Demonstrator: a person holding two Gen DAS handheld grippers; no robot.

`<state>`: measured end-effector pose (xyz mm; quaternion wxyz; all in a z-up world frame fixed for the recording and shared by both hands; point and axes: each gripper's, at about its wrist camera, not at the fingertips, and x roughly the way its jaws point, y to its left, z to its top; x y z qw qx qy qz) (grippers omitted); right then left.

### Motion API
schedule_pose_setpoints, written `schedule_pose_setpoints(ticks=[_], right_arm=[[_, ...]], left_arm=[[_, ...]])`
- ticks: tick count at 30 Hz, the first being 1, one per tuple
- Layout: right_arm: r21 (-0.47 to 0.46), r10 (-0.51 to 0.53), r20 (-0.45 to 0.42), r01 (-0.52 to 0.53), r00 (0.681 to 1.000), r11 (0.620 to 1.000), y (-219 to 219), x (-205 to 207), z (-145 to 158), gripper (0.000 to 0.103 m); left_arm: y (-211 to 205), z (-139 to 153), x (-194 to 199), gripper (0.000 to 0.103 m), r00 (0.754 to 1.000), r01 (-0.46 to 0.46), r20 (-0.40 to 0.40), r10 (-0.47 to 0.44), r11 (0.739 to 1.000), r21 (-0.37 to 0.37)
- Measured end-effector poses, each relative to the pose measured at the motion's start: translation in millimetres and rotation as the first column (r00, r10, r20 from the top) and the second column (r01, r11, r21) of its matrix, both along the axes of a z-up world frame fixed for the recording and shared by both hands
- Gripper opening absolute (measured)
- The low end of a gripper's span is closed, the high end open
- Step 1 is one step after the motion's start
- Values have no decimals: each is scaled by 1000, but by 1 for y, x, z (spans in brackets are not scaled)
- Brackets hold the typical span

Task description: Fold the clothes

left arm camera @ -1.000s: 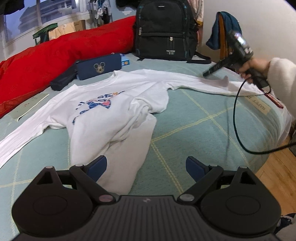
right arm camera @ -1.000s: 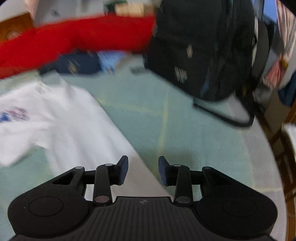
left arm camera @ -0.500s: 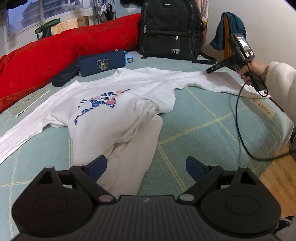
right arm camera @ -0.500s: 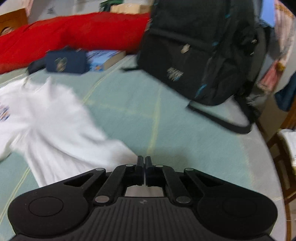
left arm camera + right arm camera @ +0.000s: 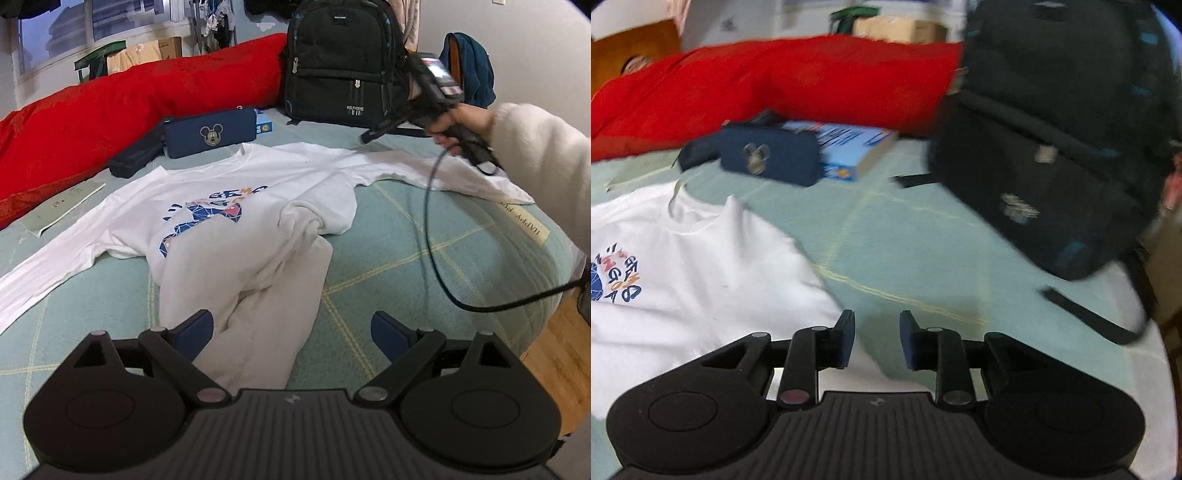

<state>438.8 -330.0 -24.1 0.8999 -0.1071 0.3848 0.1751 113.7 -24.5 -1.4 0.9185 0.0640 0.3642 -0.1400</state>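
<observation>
A white long-sleeved shirt [image 5: 236, 221] with a blue print lies spread on the green bedsheet, its lower part bunched and its sleeves stretched out to both sides. My left gripper [image 5: 291, 328] hangs open over the shirt's hem, with nothing between its pads. A hand [image 5: 469, 122] holds my right gripper [image 5: 365, 138] above the right sleeve near the shoulder. In the right wrist view the right gripper [image 5: 877, 325] has its jaws opening, a small gap between them and no cloth in it. The shirt [image 5: 701, 266] lies to its left and under it.
A black backpack [image 5: 340, 66] stands at the back, with a red duvet [image 5: 129, 103] along the far left. A navy pencil case [image 5: 210, 131] and a blue book [image 5: 849, 147] lie behind the collar. A black cable [image 5: 428, 229] hangs from the right gripper. The bed ends at the wooden floor [image 5: 554, 339] on the right.
The right gripper closed fully, then opened part way, while sliding left along the sleeve toward the shirt's body. The left gripper stayed in place and open.
</observation>
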Motion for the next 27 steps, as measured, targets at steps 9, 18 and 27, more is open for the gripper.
schedule_pose_setpoints(ticks=[9,18,27], right_arm=[[-26,26,-57,-28,998,999,33,25,-31,5],[46,-79,-8,79,997,996,23,12,-11,17],[50,-277,20,276,961,960,-87,-94,8,40]], left_arm=[[14,-1,3,92,1000,-32,1,32,999,-25],[19,4,-4,92,999,-35,24,35,999,-30],[5,1,-12,92,1000,23,17,-22,999,-34]])
